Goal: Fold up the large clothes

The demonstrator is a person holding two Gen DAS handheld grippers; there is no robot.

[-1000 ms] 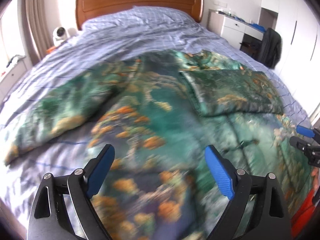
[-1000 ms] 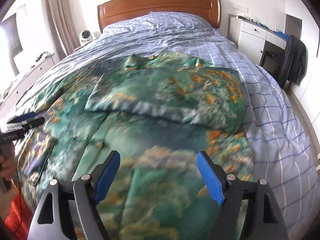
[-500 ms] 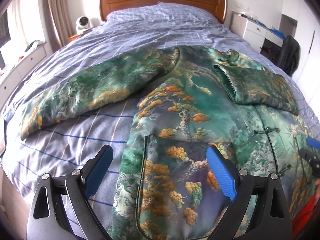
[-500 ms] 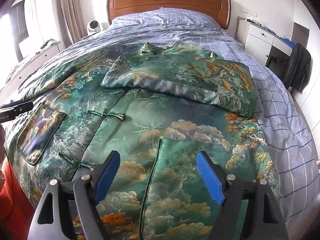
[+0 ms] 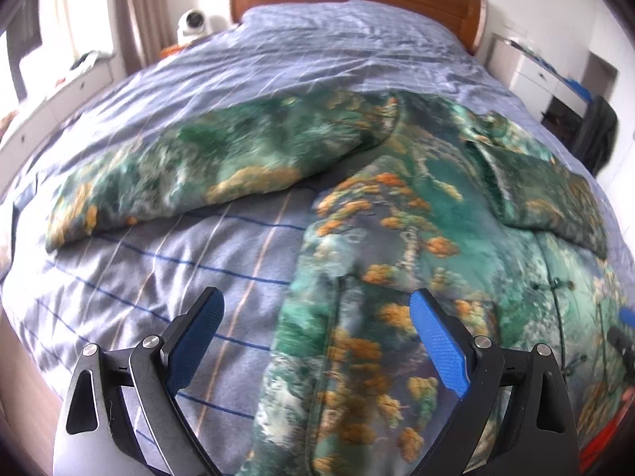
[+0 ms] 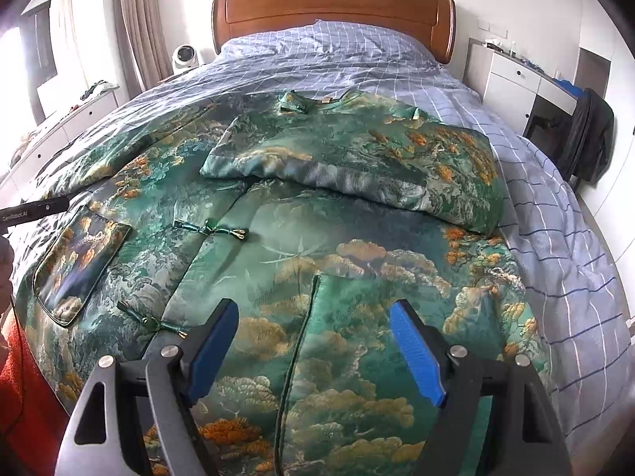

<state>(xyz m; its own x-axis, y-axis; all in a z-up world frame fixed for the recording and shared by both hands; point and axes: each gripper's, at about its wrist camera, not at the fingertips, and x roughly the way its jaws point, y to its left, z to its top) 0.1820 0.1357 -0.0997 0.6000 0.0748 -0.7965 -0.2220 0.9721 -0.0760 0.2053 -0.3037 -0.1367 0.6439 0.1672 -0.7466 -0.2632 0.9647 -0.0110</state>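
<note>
I am looking down at a padded green satin jacket with an orange and teal landscape print (image 6: 317, 246), lying flat and front-up on a bed covered in a blue checked duvet (image 6: 563, 238). Its long axis is running from the bottom of the frame, where the hem is, up to the collar near the wooden headboard (image 6: 333, 12) at the top. One sleeve (image 6: 357, 162) is lying folded across the chest in the right wrist view; the other sleeve (image 5: 206, 174) is stretching out toward the left edge of the left wrist view. I am holding my right gripper (image 6: 313, 341) wide open above a patch pocket near the hem, gripping nothing. My left gripper (image 5: 317, 337) is also standing wide open and empty, hovering over the jacket's side edge.
</note>
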